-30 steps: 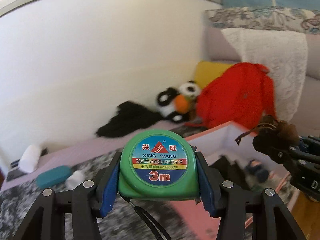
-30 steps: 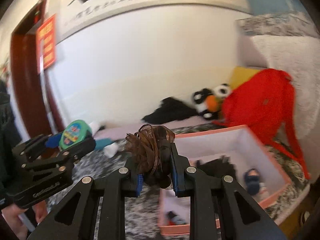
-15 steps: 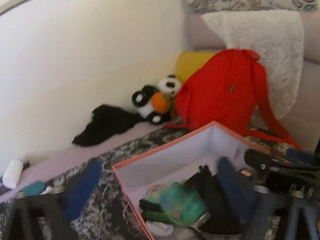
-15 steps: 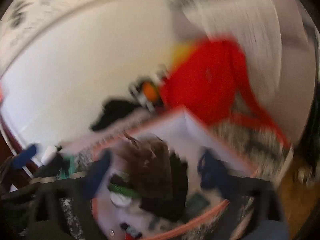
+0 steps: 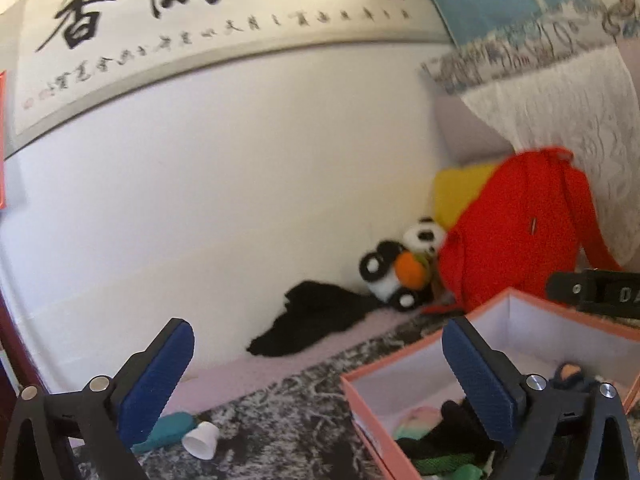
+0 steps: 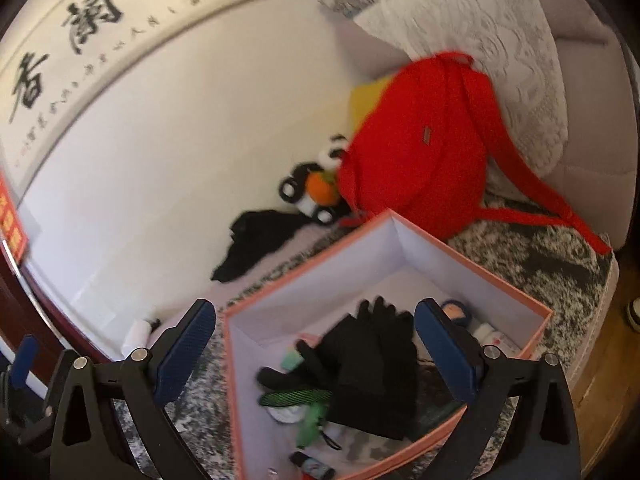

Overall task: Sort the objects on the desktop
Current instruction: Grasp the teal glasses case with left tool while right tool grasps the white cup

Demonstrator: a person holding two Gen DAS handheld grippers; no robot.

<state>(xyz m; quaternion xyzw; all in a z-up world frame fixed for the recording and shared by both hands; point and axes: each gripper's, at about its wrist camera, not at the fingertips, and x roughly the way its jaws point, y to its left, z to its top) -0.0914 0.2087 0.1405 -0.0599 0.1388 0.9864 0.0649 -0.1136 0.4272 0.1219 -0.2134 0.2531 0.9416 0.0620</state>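
Both tongs, left [image 5: 318, 368] and right [image 6: 316, 346], gape empty over the box [image 6: 500, 280]. Next, steer the left tongs toward the white cup [image 5: 201, 440] on the table, clearing the box rim.

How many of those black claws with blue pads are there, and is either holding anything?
2. The left claw hovers over the patterned cloth beside the pink box; the right claw hangs above that box. Both are wide open and empty.
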